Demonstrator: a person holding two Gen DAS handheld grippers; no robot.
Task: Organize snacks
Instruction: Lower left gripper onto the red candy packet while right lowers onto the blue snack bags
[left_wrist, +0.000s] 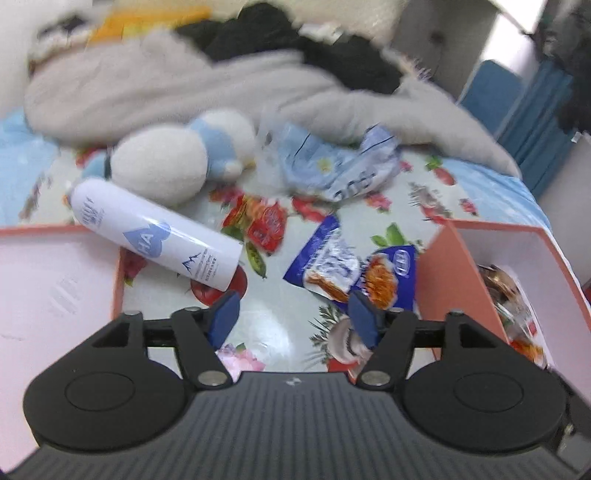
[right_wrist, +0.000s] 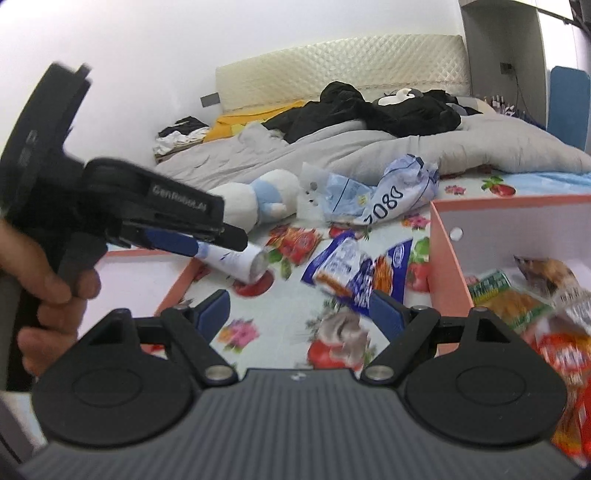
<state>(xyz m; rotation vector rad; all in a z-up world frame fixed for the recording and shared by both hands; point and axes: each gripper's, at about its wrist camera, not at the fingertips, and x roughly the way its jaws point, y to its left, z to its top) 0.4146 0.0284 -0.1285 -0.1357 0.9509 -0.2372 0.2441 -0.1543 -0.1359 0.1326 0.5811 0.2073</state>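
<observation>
Two blue snack packets (left_wrist: 325, 258) (left_wrist: 388, 280) lie on the flowered bedsheet, and a red packet (left_wrist: 266, 221) lies just beyond them. My left gripper (left_wrist: 294, 319) hovers open over the sheet in front of them, with nothing between its fingers. To the right stands a pink box (left_wrist: 454, 280) with several snack packets (left_wrist: 509, 302) inside. In the right wrist view, my right gripper (right_wrist: 299, 314) is also open and empty, with the blue packets (right_wrist: 336, 266) just past its right finger. The box (right_wrist: 445, 288) and its snacks (right_wrist: 517, 302) are at the right.
A white spray bottle (left_wrist: 155, 236) lies by the flat pink lid (left_wrist: 55, 295) at the left. Behind it are a white and blue plush toy (left_wrist: 166, 162), a crumpled plastic bag (left_wrist: 332, 166) and a grey duvet (right_wrist: 332, 147). A hand holds the left gripper (right_wrist: 221, 240) over the bottle (right_wrist: 240, 262).
</observation>
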